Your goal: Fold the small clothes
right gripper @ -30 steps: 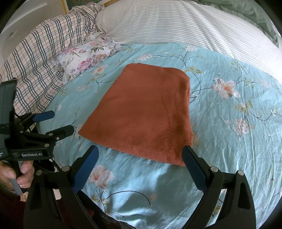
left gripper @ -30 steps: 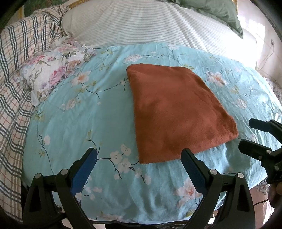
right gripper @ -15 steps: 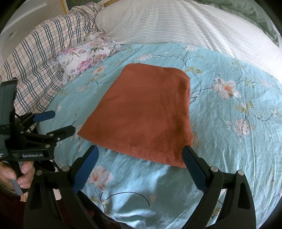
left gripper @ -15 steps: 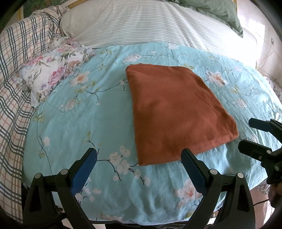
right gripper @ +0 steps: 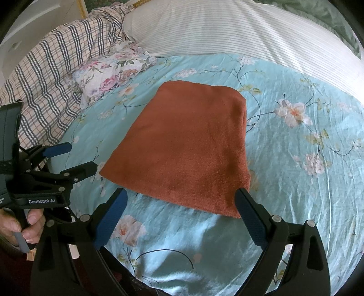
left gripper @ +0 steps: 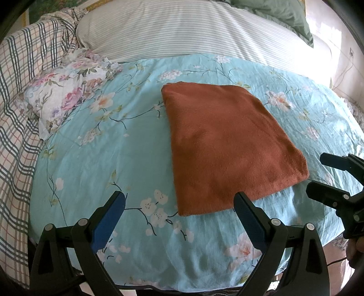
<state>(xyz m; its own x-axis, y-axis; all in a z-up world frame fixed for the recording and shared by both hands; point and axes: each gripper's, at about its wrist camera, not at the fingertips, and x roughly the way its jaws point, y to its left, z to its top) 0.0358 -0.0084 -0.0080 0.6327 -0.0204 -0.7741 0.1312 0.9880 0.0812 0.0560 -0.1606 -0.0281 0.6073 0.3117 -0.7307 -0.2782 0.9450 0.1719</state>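
Note:
A rust-orange cloth (left gripper: 227, 145) lies folded flat on the light blue floral sheet (left gripper: 113, 148); it also shows in the right wrist view (right gripper: 186, 150). My left gripper (left gripper: 179, 200) is open and empty, just short of the cloth's near left corner. My right gripper (right gripper: 182, 198) is open and empty, its right finger (right gripper: 248, 205) at the cloth's near right corner. Each gripper shows in the other's view, the right one (left gripper: 318, 173) at the cloth's right, the left one (right gripper: 79, 159) at its left.
A floral fabric bundle (left gripper: 66, 98) lies at the sheet's far left beside a plaid blanket (left gripper: 16, 102). A striped pillow (left gripper: 193, 29) runs across the back, with a green pillow (left gripper: 279, 11) behind it. The bed's near edge is just below the grippers.
Almost nothing has moved; the views have shifted very slightly. Both grippers stay open and the cloth lies as before.

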